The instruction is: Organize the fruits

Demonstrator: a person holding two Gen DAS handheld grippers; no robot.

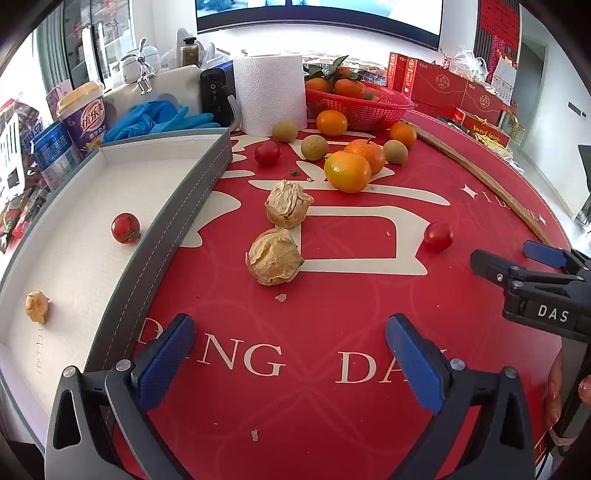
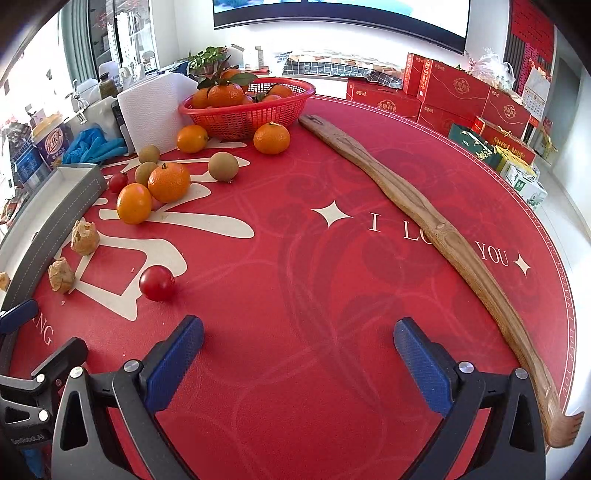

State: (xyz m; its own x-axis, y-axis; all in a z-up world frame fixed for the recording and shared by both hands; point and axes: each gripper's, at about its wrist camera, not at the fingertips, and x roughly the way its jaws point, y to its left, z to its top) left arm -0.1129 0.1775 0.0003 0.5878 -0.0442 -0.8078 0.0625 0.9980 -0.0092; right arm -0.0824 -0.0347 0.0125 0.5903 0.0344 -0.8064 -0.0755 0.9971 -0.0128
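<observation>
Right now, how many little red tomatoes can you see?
3. One tomato in the tray, one on the mat near the right tool, one far back beside the green fruits. None looks hidden.

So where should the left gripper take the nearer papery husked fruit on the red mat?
Probably across the round middle of the nearer husked fruit, coming from above and in front, where the open left gripper already faces it. The husk looks thin and crumpled, so close gently. It lies apart from the second husked fruit.

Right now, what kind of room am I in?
Likely a home living or dining room: a big screen on the wall, red gift boxes stacked by it, and a fruit basket on the table.
</observation>
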